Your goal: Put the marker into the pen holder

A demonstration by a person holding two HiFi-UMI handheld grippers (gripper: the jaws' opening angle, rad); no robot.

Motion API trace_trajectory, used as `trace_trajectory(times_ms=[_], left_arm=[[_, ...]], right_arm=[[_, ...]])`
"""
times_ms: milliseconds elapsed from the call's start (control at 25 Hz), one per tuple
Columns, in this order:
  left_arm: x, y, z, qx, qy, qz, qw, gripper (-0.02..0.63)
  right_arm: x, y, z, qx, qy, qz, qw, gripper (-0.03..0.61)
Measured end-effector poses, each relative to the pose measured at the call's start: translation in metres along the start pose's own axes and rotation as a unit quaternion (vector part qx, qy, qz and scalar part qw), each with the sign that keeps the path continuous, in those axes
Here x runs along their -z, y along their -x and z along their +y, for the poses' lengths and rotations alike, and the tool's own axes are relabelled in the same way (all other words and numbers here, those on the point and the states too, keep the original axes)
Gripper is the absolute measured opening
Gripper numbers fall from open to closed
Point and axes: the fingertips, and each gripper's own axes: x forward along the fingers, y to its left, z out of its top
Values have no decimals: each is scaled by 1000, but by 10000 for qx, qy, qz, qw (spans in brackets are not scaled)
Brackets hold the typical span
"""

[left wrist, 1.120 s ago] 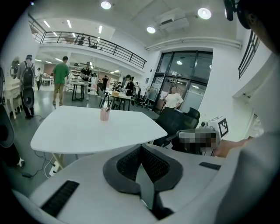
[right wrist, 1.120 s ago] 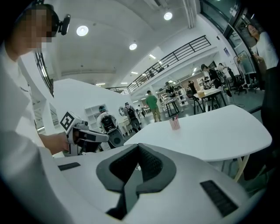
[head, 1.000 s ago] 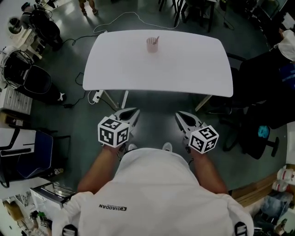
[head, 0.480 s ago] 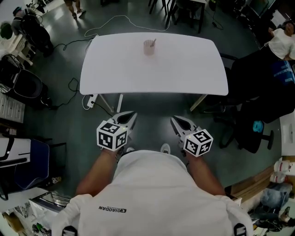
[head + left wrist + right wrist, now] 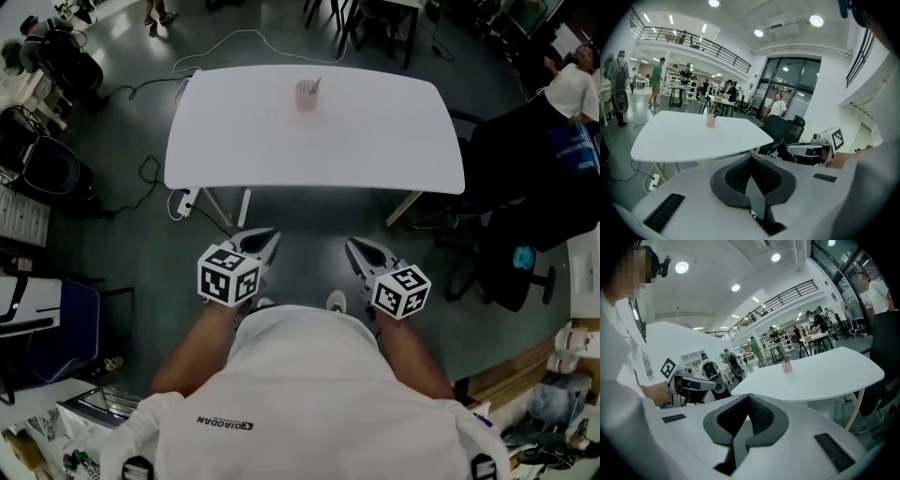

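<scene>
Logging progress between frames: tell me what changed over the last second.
Only the head camera shifted a little. Nothing was grasped or released: left gripper and right gripper stay shut, empty, short of the table; the pen holder keeps the marker at the far edge.

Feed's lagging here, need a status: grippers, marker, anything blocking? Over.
Left gripper and right gripper shut, empty, held short of the table. Marker looks already in the holder, far side. Nothing blocking.
</scene>
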Motion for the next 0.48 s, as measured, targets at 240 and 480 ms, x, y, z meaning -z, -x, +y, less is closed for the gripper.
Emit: trace_trajectory(times_ms=[240,480], left_arm=[[1,3,-1,-6,-30,-21,10000,26],[-3,5,3,-44,-20,-75,10000,26]], right_arm=[[3,-1,2,-34,-48,22,10000,18],[-2,-6,6,-112,65,46,9999,18]])
